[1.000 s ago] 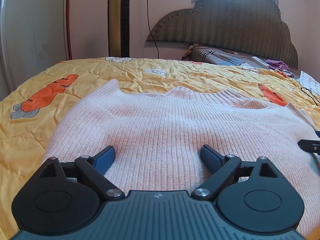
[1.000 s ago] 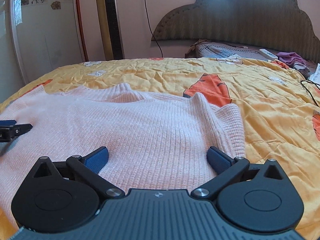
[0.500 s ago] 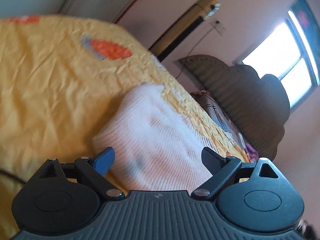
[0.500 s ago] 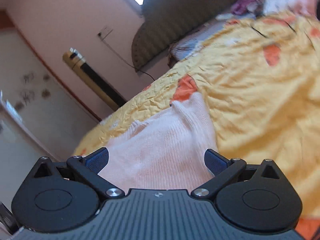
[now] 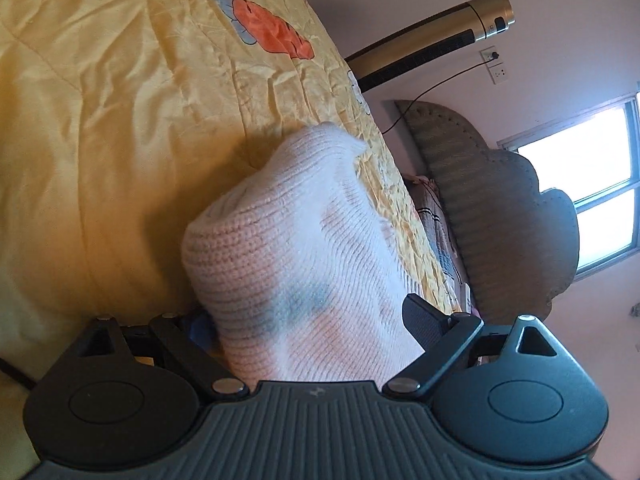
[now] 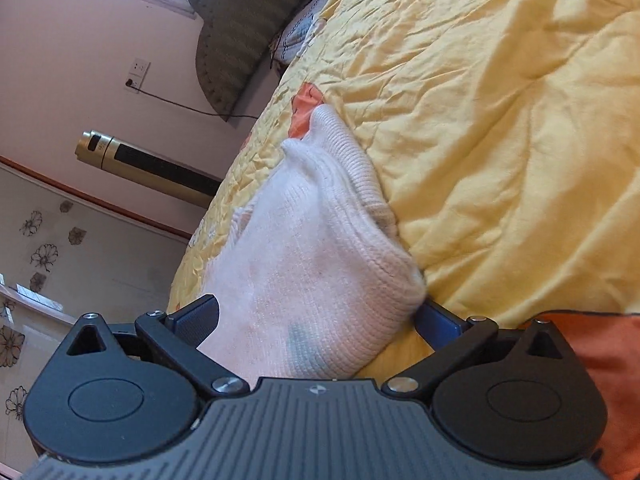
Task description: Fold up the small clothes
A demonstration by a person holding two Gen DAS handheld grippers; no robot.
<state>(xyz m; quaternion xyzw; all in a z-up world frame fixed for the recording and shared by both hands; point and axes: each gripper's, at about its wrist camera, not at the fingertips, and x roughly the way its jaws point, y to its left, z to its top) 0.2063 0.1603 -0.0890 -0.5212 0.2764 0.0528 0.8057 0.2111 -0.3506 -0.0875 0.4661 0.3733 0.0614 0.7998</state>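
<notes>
Sweater (image 5: 304,264), a pale pink ribbed knit, is now sitting between the fingers of both tools, where a second ago it was lying flat across the yellow quilt (image 5: 100,120) with each tool level and hovering at its near hem. Both cameras are now rolled hard to one side, so each tool is turning onto its edge and scooping a side of the knit off the bed.

In the left wrist view the left gripper (image 5: 308,324) is standing with jaws wide, a bunched fold of sweater filling the gap and running toward 12 o'clock; one blue pad is half buried under the cloth at 9 o'clock. In the right wrist view the right gripper (image 6: 320,320) is likewise spread wide around a rounded fold, with the cloth running up toward 11 o'clock. Neither pair is visibly pinching yet, so the grasp is probably still being closed.

That suggests the first fold is beginning: both side edges are being gathered to swing inward.

For room, bare quilt is lying open toward 9 and 10 o'clock of the left tool and toward 1 to 3 o'clock of the right tool. The padded headboard (image 5: 500,208) and tower fan (image 6: 148,164) are standing well apart from the work.
</notes>
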